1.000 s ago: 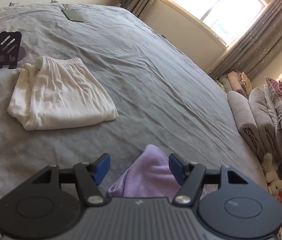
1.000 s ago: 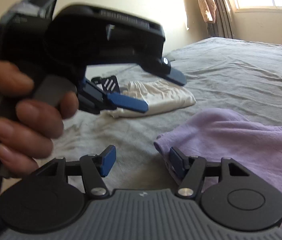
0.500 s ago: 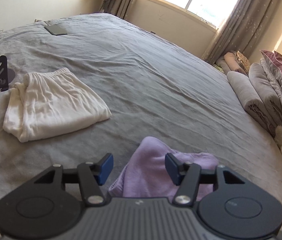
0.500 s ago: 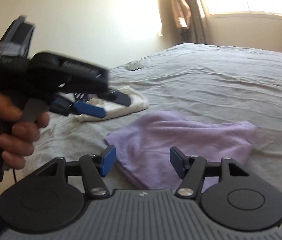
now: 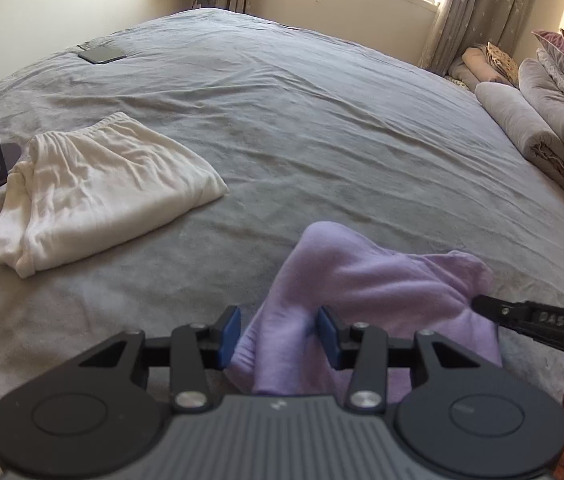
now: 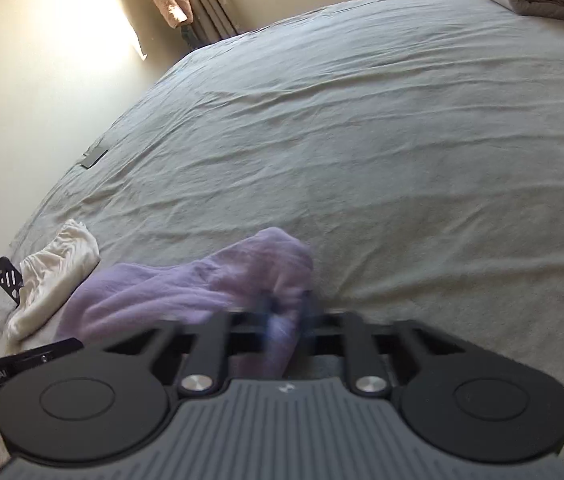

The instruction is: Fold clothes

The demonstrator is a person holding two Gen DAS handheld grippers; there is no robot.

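Lilac garment (image 5: 373, 288) is lying bunched on the bed (image 5: 321, 128). R claw (image 6: 285, 320) is just clamping its far end; L claw (image 5: 278, 334) is closing round the near edge, pads not pressing yet. Risk: L grabbing only one layer, so fold is skewing.

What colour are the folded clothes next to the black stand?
Cream white, clearest in the left wrist view.

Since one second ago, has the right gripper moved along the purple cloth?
Yes. The right gripper moved right along the purple cloth, away from the white folded garment, and its jaws have just been closing on the cloth's edge.
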